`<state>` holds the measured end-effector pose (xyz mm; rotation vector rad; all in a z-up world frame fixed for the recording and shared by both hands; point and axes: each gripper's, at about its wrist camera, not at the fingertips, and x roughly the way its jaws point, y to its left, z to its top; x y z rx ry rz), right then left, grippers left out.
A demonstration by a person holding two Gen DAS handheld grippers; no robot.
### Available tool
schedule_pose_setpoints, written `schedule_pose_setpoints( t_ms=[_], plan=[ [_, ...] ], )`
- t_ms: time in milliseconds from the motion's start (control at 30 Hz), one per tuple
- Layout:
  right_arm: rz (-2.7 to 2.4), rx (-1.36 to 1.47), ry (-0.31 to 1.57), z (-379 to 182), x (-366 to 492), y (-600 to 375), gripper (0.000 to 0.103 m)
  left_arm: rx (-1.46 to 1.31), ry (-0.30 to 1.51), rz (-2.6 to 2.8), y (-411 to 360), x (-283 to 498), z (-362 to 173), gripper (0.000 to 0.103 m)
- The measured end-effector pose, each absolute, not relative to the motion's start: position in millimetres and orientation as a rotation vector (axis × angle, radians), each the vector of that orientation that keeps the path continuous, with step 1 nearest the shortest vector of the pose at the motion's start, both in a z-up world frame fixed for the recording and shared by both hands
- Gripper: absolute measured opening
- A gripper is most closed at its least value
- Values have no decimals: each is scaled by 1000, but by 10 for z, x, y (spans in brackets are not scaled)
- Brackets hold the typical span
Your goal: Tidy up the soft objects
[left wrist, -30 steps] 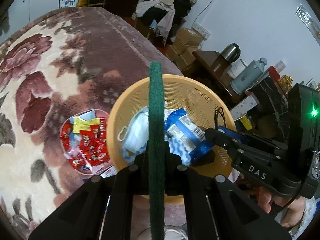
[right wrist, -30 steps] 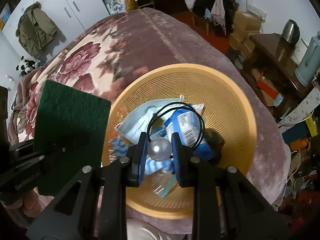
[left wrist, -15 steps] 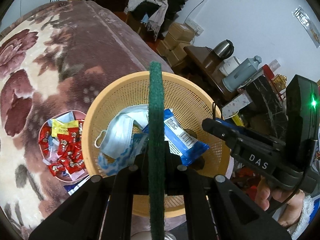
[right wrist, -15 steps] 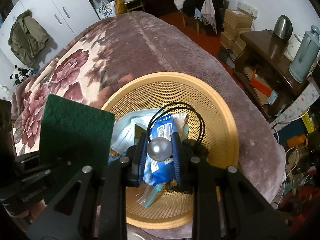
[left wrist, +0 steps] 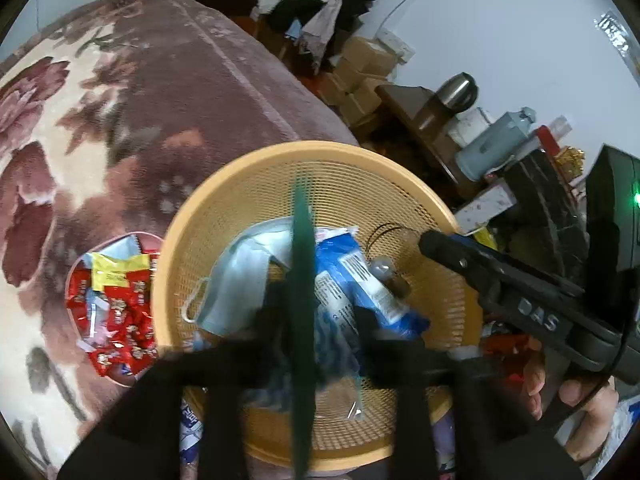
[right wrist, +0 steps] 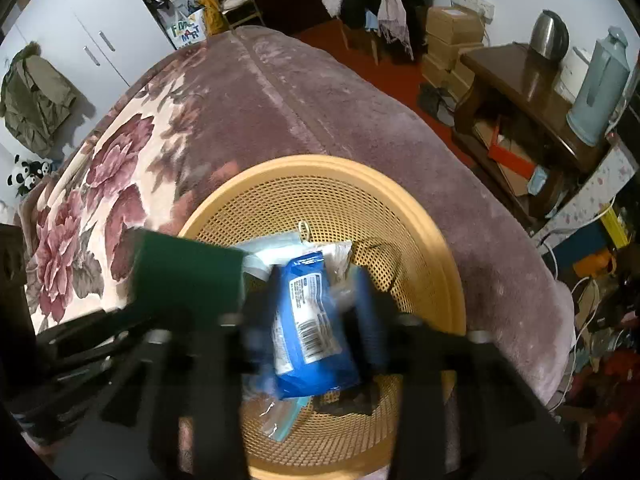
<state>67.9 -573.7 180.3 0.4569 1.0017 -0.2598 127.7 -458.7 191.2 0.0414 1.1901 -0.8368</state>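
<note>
**Two tools over one orange basket**

Two tools are held above an orange mesh basket point(right wrist: 436, 240) that rests on a bed covered by a mauve floral blanket point(right wrist: 280, 92). The left tool point(left wrist: 300, 312) is seen in its own view with a green scouring pad point(left wrist: 301, 280) standing edge-on between its fingers; the fingers are blurred, so it cannot be told whether the pad is pinched. In the right wrist view the same pad point(right wrist: 188, 276) is shown broadside at nine o'clock of the basket, above its rim.

The right tool point(right wrist: 316, 312) is blurred, its blue-padded fingers spread on either side of a blue wipes packet point(right wrist: 308, 324); nothing is gripped between them. In the left wrist view the body of the right tool point(left wrist: 532, 312) is marked "DAS" in pale letters, and a green lamp is lit on its housing at three o'clock.

Inside the basket are found the blue packet point(left wrist: 360, 284), with a white label and a barcode whose text is too small to be read, a pale blue face mask point(left wrist: 240, 280), a pearl-like bead point(left wrist: 382, 268) and a black loop of cord point(left wrist: 384, 232) by the wall at two o'clock.

At nine o'clock of the basket, a pink dish point(left wrist: 76, 272) of red-wrapped sweets is set on the blanket. Far back, a bag point(right wrist: 186, 30) lettered "MART" is leaned by a white wardrobe. A kettle point(right wrist: 552, 34) and a grey flask point(right wrist: 600, 88) are stood on a wooden side table.
</note>
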Motion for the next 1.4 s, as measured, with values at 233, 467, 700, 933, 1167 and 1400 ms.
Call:
schedule_pose_setpoints(
  t_ms=[233, 467, 700, 933, 1167, 1400],
  plan=[
    [-274, 439, 1014, 1779, 637, -5700, 75, 77, 1128, -786, -4436, 1269, 2032, 103],
    [-268, 426, 1036, 1738, 578, -5604, 87, 119, 1105, -733, -4302, 1247, 2071, 103],
    [-269, 405, 1061, 1722, 517, -5491, 103, 188, 1113, -679, -4274, 1179, 2007, 103],
    [-296, 396, 1075, 1689, 436, -5466, 103, 194, 1115, -658, -4256, 1136, 1955, 103],
    [-300, 383, 1094, 1629, 386, -5411, 103, 185, 1134, -648, -4209, 1136, 1875, 103],
    [-295, 388, 1103, 1615, 345, -5394, 103, 160, 1141, -635, -4140, 1130, 1832, 103]
  ],
)
